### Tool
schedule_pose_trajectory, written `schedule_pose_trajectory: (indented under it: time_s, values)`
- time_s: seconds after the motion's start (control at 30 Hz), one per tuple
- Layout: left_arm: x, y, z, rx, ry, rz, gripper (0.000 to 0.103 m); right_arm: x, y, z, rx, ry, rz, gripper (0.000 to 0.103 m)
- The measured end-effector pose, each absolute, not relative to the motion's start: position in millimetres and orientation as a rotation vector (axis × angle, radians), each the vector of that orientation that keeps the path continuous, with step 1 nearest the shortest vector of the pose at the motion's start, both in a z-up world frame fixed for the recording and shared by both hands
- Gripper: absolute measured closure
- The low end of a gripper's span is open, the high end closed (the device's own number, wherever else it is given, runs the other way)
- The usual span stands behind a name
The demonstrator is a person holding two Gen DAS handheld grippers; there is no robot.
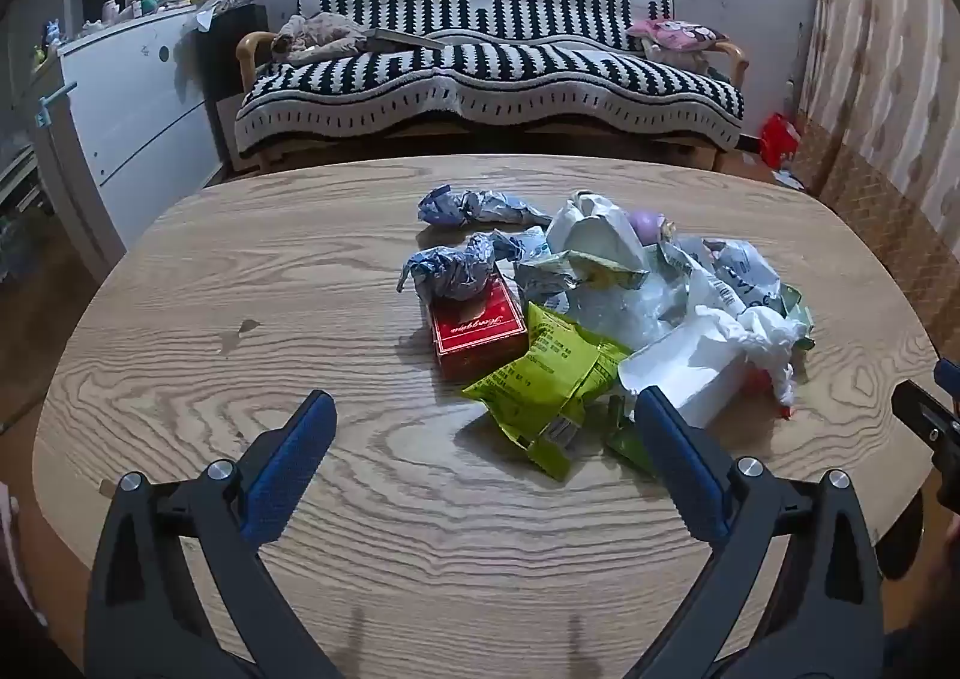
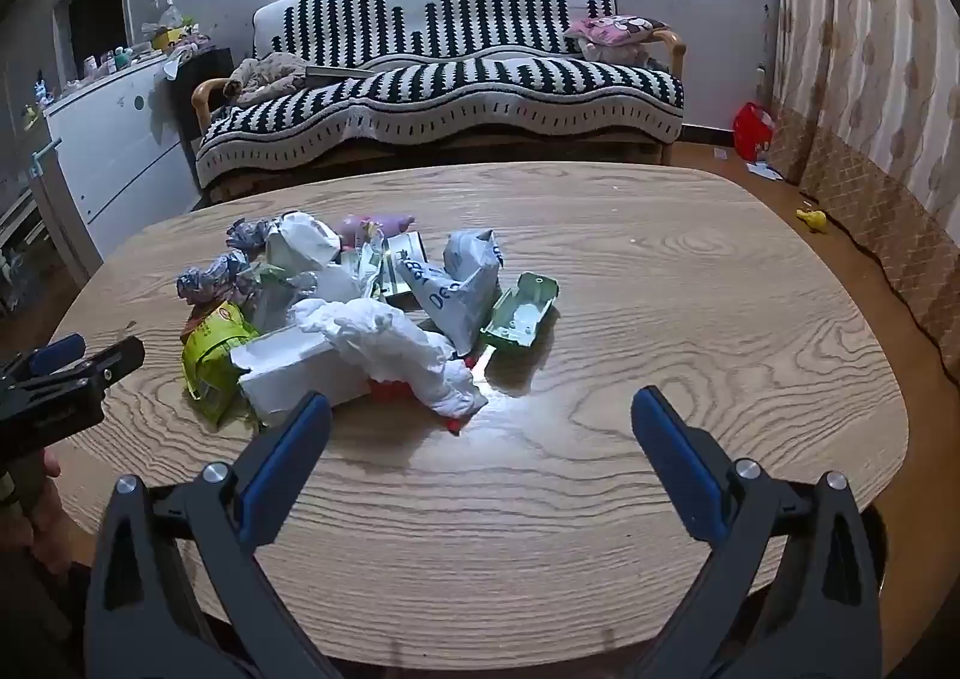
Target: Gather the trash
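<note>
Both claws gaping, empty: trash pile sits ahead-right of left claw, ahead-left of right claw (left nearer).

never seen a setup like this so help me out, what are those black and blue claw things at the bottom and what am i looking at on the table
Those claws are hand-held tongs: a person holds one pair in each hand, and no robot arm is involved. Each pair carries a wide-angle camera looking along its fingers, so one picture comes from the left tongs and the other from the right tongs. Both pairs are wide open and hold nothing. On the oval wooden table lies a heap of trash: a red box, a yellow-green snack wrapper, crumpled foil wrappers, a white carton, a crumpled white plastic bag and a pale green tray. Behind the table stands a striped sofa.
</note>
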State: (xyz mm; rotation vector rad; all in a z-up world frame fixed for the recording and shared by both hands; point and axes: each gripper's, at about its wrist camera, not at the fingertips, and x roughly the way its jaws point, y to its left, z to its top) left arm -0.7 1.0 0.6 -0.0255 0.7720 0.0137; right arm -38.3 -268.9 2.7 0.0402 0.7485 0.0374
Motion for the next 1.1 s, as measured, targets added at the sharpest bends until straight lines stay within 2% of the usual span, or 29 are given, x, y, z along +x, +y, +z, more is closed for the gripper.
schedule_pose_trajectory:
  time_s: [1.1]
  values:
    - [1.1,-1.5,-5.2,0.0,0.791,0.022,0.006,-39.3,-274.2,1.7,0.054,0.76,0.044,0.006]
